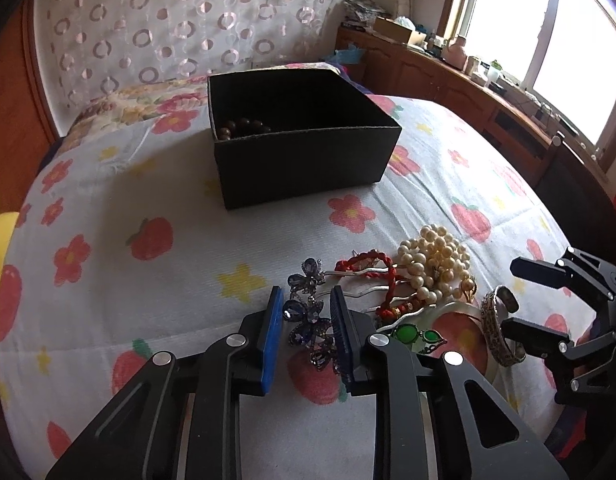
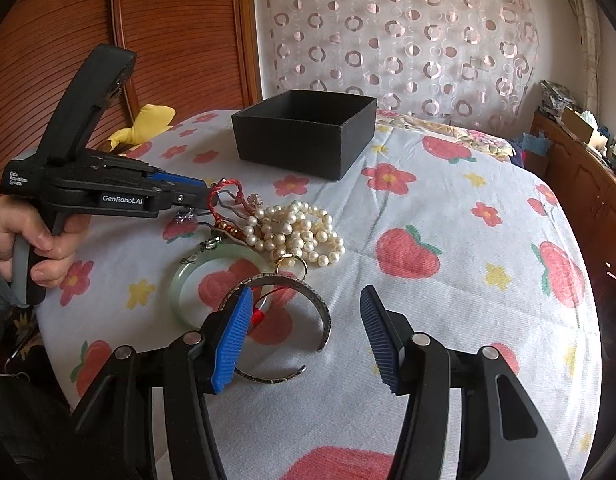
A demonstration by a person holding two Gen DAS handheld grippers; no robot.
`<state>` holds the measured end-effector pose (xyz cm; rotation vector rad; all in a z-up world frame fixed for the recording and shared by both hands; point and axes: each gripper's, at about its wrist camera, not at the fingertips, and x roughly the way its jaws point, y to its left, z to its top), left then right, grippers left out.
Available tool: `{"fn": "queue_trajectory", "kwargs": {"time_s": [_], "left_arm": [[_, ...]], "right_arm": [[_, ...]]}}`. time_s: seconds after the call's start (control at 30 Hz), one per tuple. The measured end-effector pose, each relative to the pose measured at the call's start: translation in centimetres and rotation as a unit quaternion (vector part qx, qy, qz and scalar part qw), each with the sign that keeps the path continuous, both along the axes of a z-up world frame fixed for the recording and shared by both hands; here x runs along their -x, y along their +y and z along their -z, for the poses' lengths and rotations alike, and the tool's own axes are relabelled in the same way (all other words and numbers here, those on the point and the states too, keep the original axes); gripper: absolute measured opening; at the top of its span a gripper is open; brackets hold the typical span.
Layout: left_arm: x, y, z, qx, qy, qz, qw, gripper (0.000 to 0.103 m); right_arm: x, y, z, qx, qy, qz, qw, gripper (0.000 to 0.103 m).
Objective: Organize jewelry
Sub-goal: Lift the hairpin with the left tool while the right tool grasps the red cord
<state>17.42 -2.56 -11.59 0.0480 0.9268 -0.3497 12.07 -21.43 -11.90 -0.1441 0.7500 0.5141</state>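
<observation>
Pick-up step: left gripper [image 1: 306, 334] brackets the blue hairpin [image 1: 308, 320], pads not visibly clamped; right gripper [image 2: 306, 340] open; next, close and carry to box [image 1: 304, 136].

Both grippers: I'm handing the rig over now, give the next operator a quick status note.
Left gripper: fingers around the blue rhinestone hair clip on the bedspread; whether they are clamped is unclear.
Right gripper: open, empty, over the engraved metal cuff.
Done: dark wooden bead bracelet already in the black box.
Left: hair clip, red cord bracelet, pearl strand, jade bangle, green-stone piece and cuff, all piled in front of the box.
</observation>
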Motion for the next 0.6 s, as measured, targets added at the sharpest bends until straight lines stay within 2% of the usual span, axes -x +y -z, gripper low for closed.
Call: {"fn": "queue_trajectory", "kwargs": {"time_s": [0.2,0.33,0.6], "left_arm": [[1.1,0.6,-1.4,-0.030,-0.026,-0.007,0.9992,0.022],[1.8,1.4,-2.6,-0.066,-0.052,-0.017,0.9964,0.022],[1.5,4.1,-2.9,-0.082,-0.053,-0.042,0.9944,0.022]], "right_arm": [[0.0,0.0,0.0,0.001,0.000,0.000,1.000,0.058],[0.0,0.0,0.0,0.000,0.000,0.001,1.000,0.058],[0.0,0.0,0.0,0.000,0.000,0.001,1.000,0.058]]}}
